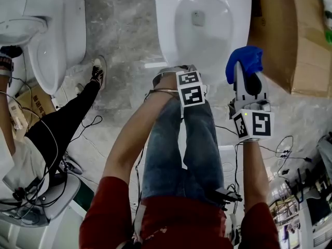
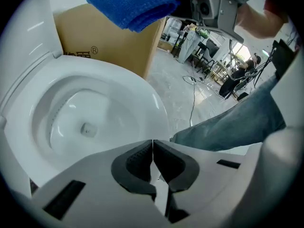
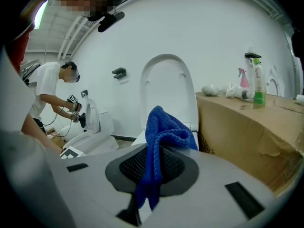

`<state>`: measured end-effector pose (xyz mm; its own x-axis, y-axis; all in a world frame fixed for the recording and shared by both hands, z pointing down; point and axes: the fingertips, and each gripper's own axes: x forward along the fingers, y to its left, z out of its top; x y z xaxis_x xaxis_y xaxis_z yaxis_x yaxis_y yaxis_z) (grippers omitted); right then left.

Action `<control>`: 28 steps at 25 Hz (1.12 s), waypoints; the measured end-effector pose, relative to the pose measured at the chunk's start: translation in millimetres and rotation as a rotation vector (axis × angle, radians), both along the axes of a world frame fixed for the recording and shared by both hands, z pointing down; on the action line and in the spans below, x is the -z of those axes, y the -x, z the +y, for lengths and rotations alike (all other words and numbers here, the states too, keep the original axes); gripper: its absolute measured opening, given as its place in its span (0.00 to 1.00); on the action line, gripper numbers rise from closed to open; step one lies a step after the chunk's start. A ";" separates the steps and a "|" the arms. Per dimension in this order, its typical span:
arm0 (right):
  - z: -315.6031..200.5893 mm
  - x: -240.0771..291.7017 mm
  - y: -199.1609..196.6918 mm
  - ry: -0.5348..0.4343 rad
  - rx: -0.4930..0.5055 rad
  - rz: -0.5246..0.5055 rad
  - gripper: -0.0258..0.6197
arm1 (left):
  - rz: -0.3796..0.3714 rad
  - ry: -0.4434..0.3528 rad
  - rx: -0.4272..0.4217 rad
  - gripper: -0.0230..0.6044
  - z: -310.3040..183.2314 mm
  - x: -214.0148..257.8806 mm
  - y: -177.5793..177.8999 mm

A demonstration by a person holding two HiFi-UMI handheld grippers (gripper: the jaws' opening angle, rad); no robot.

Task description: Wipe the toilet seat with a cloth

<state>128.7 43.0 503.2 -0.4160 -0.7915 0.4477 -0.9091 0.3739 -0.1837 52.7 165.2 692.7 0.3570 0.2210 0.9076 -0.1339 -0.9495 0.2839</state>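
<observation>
**While the cloth (image 3: 167, 127) sits pinched, the toilet seat (image 1: 167, 40) waits**

Because my right gripper (image 3: 152, 167) is clamped on a fold of the cloth, I start there. A blue bunch stands above the pads and a short tail hangs below them. I judge it light, soft and limp, with a nap that should drag on glazed surfaces, so a shallow pinch could let it creep out. A deeper bite across the fold, with the bunch leading, looks safest.

My left gripper (image 2: 153, 160) has its jaws together on nothing, low by the seat's front edge. I cannot tell whether it touches. Beyond it the seat lies down around the bowl. It looks hard, glossy and fixed, so it should take firm pressure. The raised lid (image 3: 166, 87) stands behind, and a cardboard box (image 1: 290, 35) sits just beside the toilet.
</observation>
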 end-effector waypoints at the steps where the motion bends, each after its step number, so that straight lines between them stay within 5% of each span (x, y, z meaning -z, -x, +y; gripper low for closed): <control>1: -2.5 -0.4 -0.2 0.001 -0.001 -0.001 0.13 | 0.008 -0.001 0.015 0.06 -2.2 0.8 -0.9; 6: -17.7 4.0 -0.9 -0.014 -0.004 -0.002 0.13 | 0.138 -0.083 0.228 0.06 -43.8 25.5 -11.7; 12: -46.7 16.1 8.1 -0.044 -0.015 -0.032 0.13 | 0.376 -0.430 0.532 0.06 -140.7 96.2 -7.0; 19: -97.6 27.7 29.4 -0.124 -0.043 -0.112 0.13 | 0.697 -0.776 0.925 0.06 -226.5 187.2 43.9; 23: -115.9 23.0 42.6 -0.145 -0.033 -0.095 0.13 | 0.757 -0.947 0.951 0.06 -242.4 226.2 69.9; 28: -148.9 -8.8 51.0 -0.100 -0.026 -0.015 0.13 | 0.752 -1.022 0.956 0.06 -241.2 241.0 81.6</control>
<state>77.6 -105.9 512.0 -0.4005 -0.8426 0.3602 -0.9163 0.3670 -0.1603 -28.9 -76.0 451.8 0.4172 -0.9047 0.0864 -0.8972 -0.4252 -0.1196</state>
